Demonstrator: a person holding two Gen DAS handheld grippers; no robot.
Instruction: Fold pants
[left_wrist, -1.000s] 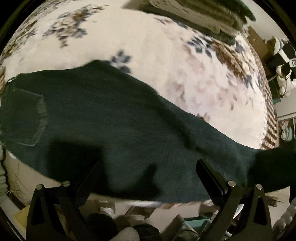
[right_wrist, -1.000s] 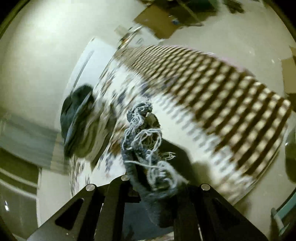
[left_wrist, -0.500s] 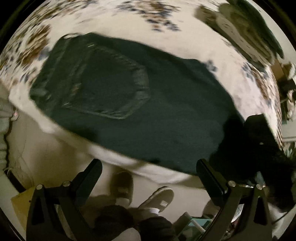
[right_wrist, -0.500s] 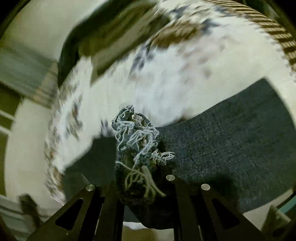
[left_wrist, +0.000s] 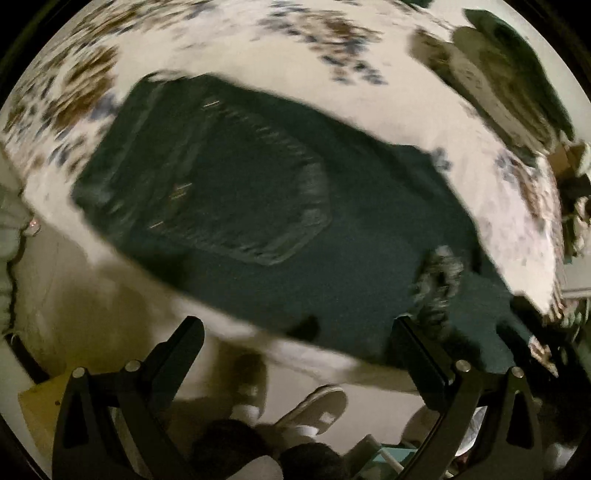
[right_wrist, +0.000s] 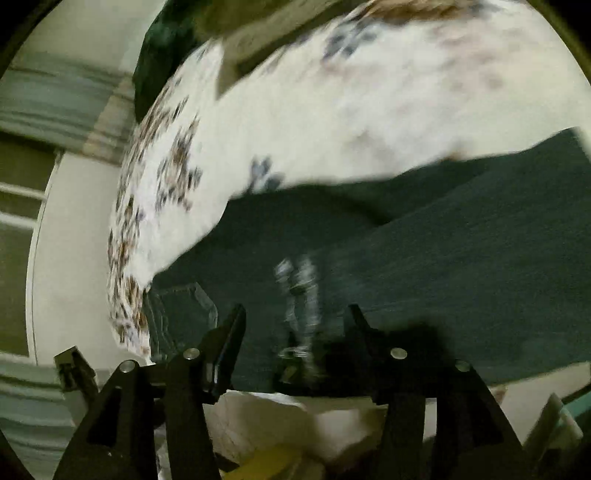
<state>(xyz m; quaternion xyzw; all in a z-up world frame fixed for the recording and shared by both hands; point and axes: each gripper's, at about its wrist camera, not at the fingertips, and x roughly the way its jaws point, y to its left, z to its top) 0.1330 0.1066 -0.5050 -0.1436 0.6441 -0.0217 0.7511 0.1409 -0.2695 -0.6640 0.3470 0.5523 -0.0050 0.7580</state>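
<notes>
Dark jeans (left_wrist: 295, 229) lie on a floral bedspread (left_wrist: 388, 107), back pocket (left_wrist: 258, 192) up, waistband toward the left. The leg is folded back over the seat, and its frayed hem (left_wrist: 437, 280) rests on the denim at the right. My left gripper (left_wrist: 295, 328) is open and empty, over the bed's near edge. In the right wrist view the jeans (right_wrist: 461, 251) fill the lower right, with the frayed hem (right_wrist: 299, 291) lying between the fingers of my right gripper (right_wrist: 295, 314). Its jaws stand apart, open around the hem, not clamped.
Folded clothes (left_wrist: 509, 85) are stacked at the far right of the bed. Shoes and feet (left_wrist: 314, 406) stand on the floor below the bed edge. A dark cushion (right_wrist: 162, 48) and a wall with a window lie to the left in the right wrist view.
My right gripper carried the frayed hem over onto the seat of the jeans and opened, letting it go. The left gripper swung toward the waistband; the pocket moved to the view's centre.
</notes>
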